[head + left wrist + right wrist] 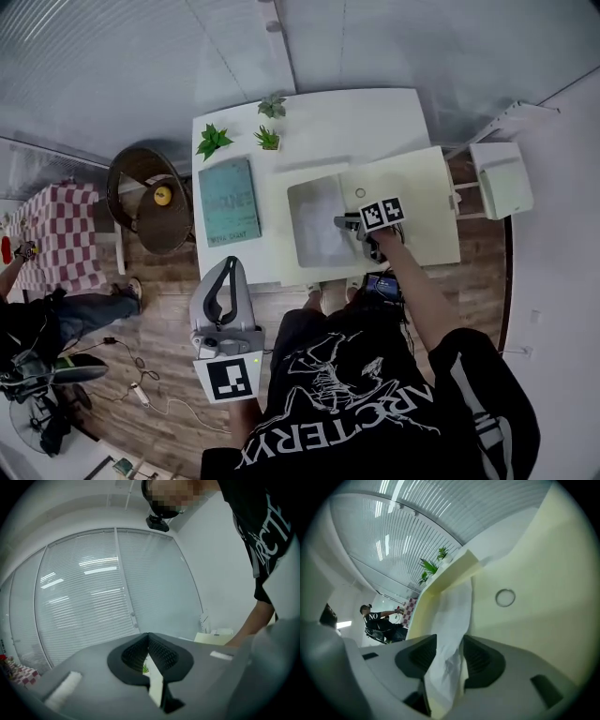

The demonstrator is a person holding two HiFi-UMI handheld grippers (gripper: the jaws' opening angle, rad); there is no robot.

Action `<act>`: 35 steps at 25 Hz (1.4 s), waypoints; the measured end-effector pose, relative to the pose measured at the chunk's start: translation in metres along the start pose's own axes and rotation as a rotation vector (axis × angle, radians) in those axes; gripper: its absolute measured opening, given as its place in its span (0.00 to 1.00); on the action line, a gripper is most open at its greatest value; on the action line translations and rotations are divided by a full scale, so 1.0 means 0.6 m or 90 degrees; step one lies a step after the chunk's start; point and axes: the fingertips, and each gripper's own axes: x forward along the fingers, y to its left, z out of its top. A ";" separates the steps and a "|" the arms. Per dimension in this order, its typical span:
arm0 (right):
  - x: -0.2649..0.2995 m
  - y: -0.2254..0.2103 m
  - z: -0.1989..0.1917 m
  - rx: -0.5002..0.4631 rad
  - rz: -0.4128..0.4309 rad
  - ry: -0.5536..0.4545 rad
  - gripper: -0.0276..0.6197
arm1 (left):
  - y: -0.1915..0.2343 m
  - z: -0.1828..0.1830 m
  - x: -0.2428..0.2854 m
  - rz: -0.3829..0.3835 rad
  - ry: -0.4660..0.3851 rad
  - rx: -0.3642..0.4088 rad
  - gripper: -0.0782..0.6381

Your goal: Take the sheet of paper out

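Two tongs are in play, and the nearer one is idle. The left tongs [148,638] hang low beside the person's body, off the surface [328,117]. Their jaws are pressed together at the tips with nothing between them, probably parked there to keep clear of the work.

Further out, the right tongs [450,641] reach over the near edge of a cream folder [422,216] that lies flat on the surface. Their jaws stand a narrow gap apart and straddle the sheet of paper [452,616], which runs up between the pads and looks crumpled where it meets them. My reading is that they bracket the sheet's edge rather than clamp it firmly, so any pull would first need them to close fully.

The sheet itself mostly lies inside the folder, in the paler recess at its left half. A cream flap [450,571] is lifted along its far side, and that gives the tongs room to reach the paper's edge. A small ring [505,597] sits on the folder's face just to the right.

Beyond the folder, to the left, a teal book [229,202] lies flat. Three small potted plants [214,141] stand near the far edge, well away from the sheet's way out.
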 end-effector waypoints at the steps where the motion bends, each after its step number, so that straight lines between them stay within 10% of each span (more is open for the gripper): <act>1: 0.008 0.006 0.000 0.004 0.015 0.005 0.32 | -0.002 0.002 0.002 0.003 0.000 0.000 0.12; 15: -0.013 0.030 0.007 -0.001 0.020 -0.020 0.06 | -0.021 0.025 0.011 -0.006 -0.034 -0.003 0.12; 35: -0.457 0.435 0.135 -0.462 0.047 -0.468 0.06 | -0.059 0.075 0.066 -0.112 -0.119 -0.016 0.12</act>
